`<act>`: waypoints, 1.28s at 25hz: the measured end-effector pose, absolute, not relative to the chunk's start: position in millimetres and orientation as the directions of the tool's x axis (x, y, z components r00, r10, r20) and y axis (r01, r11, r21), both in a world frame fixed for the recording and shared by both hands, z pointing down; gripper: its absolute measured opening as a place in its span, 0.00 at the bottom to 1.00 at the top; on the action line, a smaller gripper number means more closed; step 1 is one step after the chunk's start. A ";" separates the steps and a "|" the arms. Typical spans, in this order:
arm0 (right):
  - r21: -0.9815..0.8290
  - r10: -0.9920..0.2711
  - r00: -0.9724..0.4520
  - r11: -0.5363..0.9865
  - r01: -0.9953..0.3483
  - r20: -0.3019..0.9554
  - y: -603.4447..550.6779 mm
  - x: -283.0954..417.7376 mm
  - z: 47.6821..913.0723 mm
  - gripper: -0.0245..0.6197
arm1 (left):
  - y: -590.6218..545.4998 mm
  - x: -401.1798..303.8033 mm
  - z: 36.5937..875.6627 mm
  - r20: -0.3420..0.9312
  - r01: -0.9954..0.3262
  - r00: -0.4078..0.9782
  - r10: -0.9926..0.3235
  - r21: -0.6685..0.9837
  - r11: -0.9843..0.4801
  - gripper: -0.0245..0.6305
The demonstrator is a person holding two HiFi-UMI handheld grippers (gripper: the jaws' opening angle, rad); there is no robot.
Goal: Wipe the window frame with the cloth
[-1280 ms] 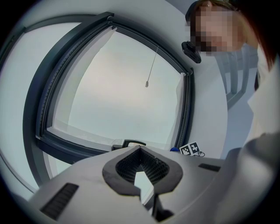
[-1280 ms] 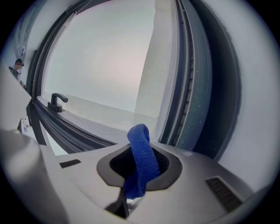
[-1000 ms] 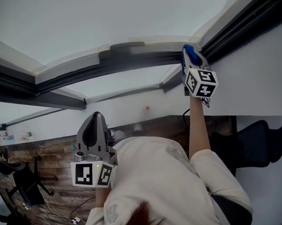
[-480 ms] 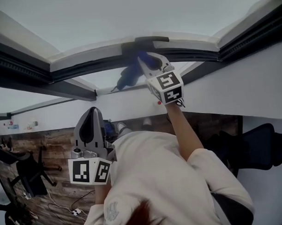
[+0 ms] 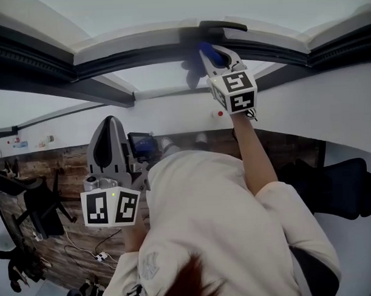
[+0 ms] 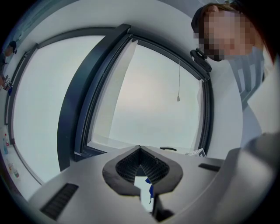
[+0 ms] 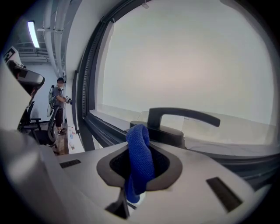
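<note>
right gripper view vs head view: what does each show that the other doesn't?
Only the right gripper view: its jaws seen close, shut on the blue cloth, and a person standing far down the room. Only the head view: the left gripper held low, away from the window, plus the wooden floor and an office chair. Both: the cloth, the black window handle and the dark window frame.
</note>
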State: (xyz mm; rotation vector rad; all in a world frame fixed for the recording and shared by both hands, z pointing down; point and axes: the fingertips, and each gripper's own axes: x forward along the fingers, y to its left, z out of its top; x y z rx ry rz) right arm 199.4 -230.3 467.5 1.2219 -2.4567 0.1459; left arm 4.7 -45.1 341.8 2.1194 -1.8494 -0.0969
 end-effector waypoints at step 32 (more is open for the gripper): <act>0.084 -0.766 -0.507 0.579 -0.811 0.395 -235.6 267.1 468.2 0.12 | -32.2 44.0 339.1 0.154 -0.954 0.148 -0.977 0.282 -0.100 0.05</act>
